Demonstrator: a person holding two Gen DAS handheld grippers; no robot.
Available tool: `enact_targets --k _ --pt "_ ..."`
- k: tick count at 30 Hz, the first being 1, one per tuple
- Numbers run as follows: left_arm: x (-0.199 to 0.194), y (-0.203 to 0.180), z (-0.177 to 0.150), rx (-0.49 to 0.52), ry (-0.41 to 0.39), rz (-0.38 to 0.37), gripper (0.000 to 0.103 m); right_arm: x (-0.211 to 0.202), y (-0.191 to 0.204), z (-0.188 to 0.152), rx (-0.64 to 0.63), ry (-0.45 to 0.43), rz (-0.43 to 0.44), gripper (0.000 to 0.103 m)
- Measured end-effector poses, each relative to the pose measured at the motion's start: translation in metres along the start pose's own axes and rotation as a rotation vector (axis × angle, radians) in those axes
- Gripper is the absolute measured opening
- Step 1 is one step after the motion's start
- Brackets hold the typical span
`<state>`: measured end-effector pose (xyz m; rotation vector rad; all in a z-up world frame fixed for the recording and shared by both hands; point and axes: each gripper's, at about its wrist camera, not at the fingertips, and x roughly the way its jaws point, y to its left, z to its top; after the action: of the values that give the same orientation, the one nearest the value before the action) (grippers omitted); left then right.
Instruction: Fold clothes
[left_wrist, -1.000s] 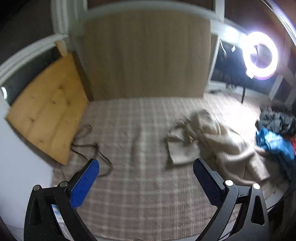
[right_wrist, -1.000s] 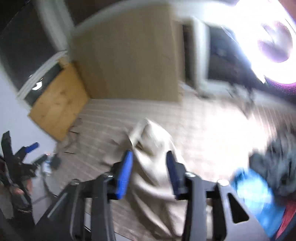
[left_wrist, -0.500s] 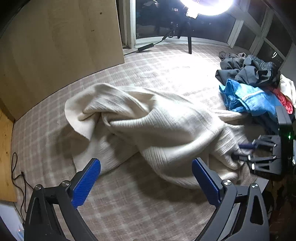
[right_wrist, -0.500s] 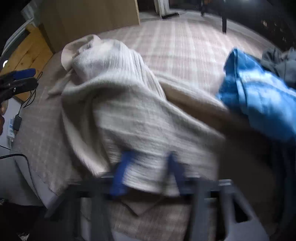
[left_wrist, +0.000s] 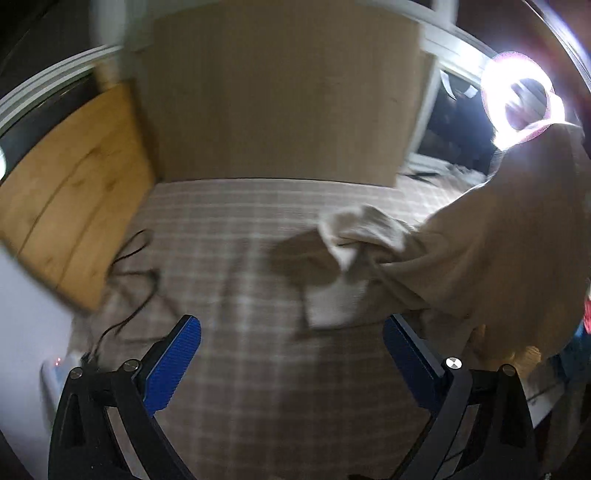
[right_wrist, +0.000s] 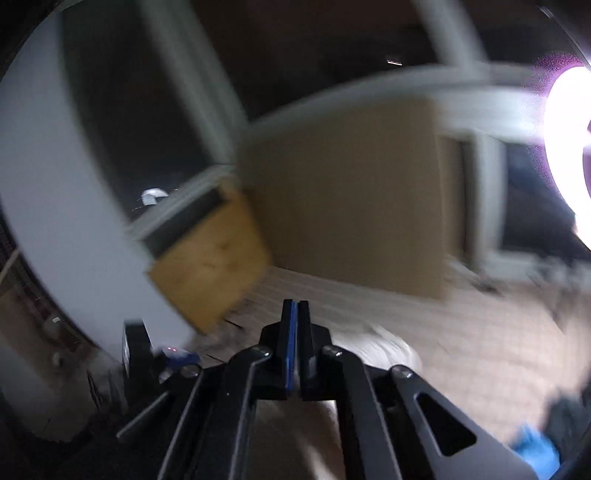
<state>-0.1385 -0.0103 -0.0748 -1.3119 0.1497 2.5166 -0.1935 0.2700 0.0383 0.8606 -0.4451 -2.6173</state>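
Mostly blurred, the right wrist view shows the right gripper (right_wrist: 293, 325) with its pads pressed together; whether cloth is pinched there cannot be told. Across in the left view, the cream sweater (left_wrist: 498, 240) hangs lifted at right, its lower part trailing on the checked cover (left_wrist: 236, 258). Beside it, the left gripper (left_wrist: 291, 354) tilts downward, jaws spread and empty.

Sweater (left_wrist: 498, 236) right on bed (left_wrist: 240, 258), board (left_wrist: 66, 199) left

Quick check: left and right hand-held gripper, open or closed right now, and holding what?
Left hand-held gripper: open, holding nothing.
Right hand-held gripper: closed; the cream sweater hangs lifted, but a grip on it cannot be told.
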Motion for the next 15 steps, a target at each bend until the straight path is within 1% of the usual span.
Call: enact_targets --k 2,3,4,5,6,7,8,9,10,12,13,14,15 --pt "-0.004 0.012 -0.008 -0.034 0.009 0.037 0.099 0.049 0.010 0.013 0.001 0.098 -0.021 0.001" --pt "-0.005 0.017 -0.012 -0.048 0.017 0.050 0.099 0.074 0.015 0.019 0.001 0.147 -0.032 0.007" --pt "-0.005 0.020 -0.016 -0.060 0.025 0.050 0.099 0.090 0.016 0.021 0.000 0.181 -0.049 0.009" --pt "-0.003 0.021 -0.019 -0.064 0.034 0.042 0.099 0.092 0.010 0.013 0.001 0.194 -0.058 0.010" --pt "0.000 0.019 -0.023 -0.057 0.046 0.034 0.099 0.088 0.001 0.002 0.009 0.205 -0.050 0.018" --pt "0.005 0.015 -0.026 -0.047 0.060 0.024 0.099 0.085 -0.008 -0.010 0.018 0.215 -0.041 0.028" --pt "0.011 0.010 -0.027 -0.031 0.078 0.012 0.099 0.078 -0.019 -0.028 0.027 0.228 -0.051 0.034" --pt "0.018 0.004 -0.029 -0.016 0.097 -0.001 0.099 0.068 -0.030 -0.050 0.034 0.243 -0.083 0.042" --pt "0.025 -0.003 -0.030 0.004 0.116 -0.018 0.099 0.058 -0.040 -0.073 0.043 0.265 -0.127 0.043" --pt "0.045 -0.021 -0.032 0.067 0.156 -0.055 0.099 0.039 -0.068 -0.133 0.090 0.328 -0.257 0.043" --pt "0.055 -0.032 -0.032 0.107 0.176 -0.056 0.099 0.029 -0.083 -0.164 0.117 0.360 -0.323 0.043" --pt "0.066 -0.042 -0.031 0.140 0.194 -0.054 0.099 0.022 -0.097 -0.192 0.153 0.393 -0.372 0.043" --pt "0.075 -0.051 -0.029 0.161 0.210 -0.056 0.099 0.019 -0.111 -0.217 0.201 0.425 -0.398 0.043"
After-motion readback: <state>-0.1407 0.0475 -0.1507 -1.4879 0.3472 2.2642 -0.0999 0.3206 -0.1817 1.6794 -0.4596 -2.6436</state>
